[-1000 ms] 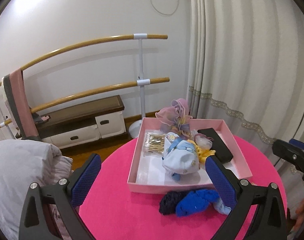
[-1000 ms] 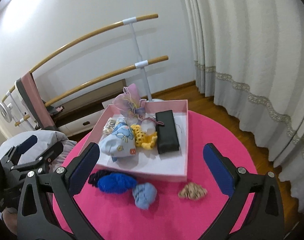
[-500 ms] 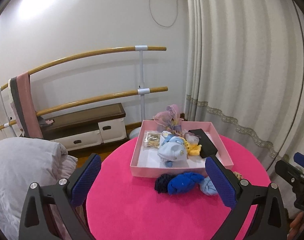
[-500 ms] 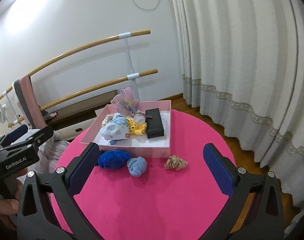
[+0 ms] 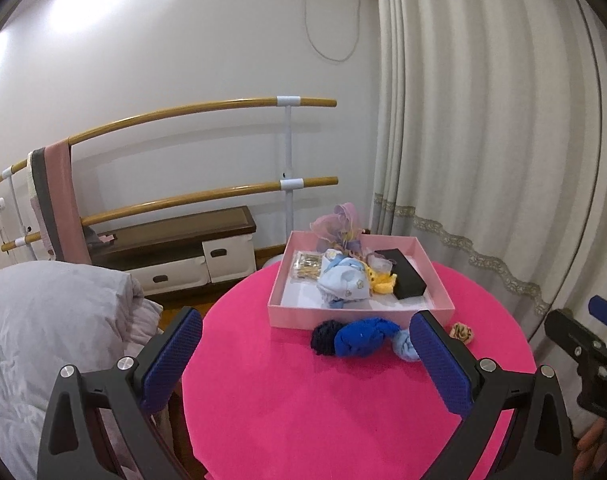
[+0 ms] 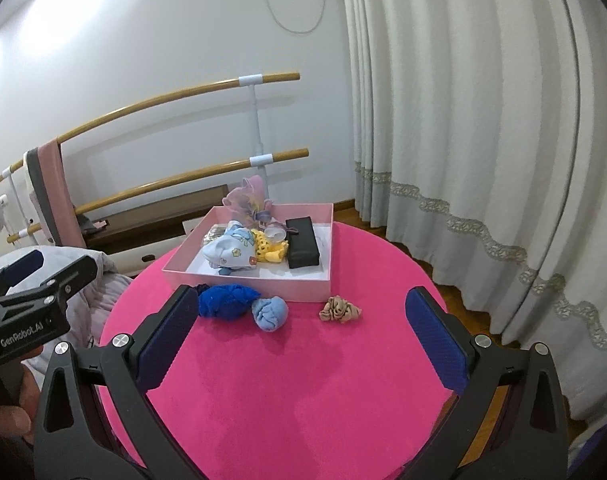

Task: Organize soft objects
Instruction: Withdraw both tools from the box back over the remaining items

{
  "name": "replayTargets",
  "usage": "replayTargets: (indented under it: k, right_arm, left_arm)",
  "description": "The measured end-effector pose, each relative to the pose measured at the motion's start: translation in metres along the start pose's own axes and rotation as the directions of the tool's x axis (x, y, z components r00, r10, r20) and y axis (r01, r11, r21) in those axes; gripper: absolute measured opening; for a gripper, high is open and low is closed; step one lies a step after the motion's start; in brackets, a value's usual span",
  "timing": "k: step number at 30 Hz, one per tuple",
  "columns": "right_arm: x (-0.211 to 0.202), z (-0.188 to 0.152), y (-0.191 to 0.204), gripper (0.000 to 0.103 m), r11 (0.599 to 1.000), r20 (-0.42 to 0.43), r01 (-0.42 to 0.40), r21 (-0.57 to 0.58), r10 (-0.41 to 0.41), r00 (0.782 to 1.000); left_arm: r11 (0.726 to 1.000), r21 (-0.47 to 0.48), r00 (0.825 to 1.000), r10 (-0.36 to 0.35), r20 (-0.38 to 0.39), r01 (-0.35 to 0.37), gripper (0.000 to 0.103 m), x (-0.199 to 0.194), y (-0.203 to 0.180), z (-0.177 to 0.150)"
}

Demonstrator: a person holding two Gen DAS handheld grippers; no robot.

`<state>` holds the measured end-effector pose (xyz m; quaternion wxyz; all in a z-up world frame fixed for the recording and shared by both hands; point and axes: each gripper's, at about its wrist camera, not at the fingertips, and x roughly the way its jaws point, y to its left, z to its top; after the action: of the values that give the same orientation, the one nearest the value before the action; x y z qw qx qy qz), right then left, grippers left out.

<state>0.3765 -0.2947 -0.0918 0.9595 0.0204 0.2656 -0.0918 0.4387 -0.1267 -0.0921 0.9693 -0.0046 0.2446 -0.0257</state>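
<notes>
A pink box (image 5: 357,318) (image 6: 247,284) stands at the far side of a round pink table (image 5: 323,408) (image 6: 303,380). It holds a pale blue cloth (image 5: 343,282) (image 6: 231,252), a yellow soft item (image 6: 269,250), a black case (image 5: 403,278) (image 6: 301,242) and a sheer pink bow (image 5: 335,222). In front of the box lie a dark ball (image 5: 323,334), a royal blue bundle (image 5: 361,338) (image 6: 225,300), a light blue ball (image 6: 269,312) and a tan scrunchie (image 6: 339,310) (image 5: 462,332). My left gripper (image 5: 303,364) and right gripper (image 6: 299,344) are open and empty, held back over the near table.
A grey bedding pile (image 5: 51,336) lies left of the table. Wooden barre rails (image 5: 203,196) and a low cabinet (image 5: 175,248) stand behind. Curtains (image 5: 483,160) hang at the right. The other gripper shows at each view's edge (image 5: 583,356) (image 6: 27,304).
Both grippers have pulled back and up from the box, so more of the table and room shows. The objects have not moved.
</notes>
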Motion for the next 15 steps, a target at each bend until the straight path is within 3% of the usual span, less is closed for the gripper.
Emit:
replayTargets:
  k: [15]
  right_arm:
    - [-0.009, -0.007, -0.005, 0.103, 1.0, -0.01, 0.015, 0.001, -0.015, 1.0]
  left_arm:
    - [1.0, 0.01, 1.0, -0.001, -0.028, 0.001, 0.103, -0.021, 0.005, -0.013]
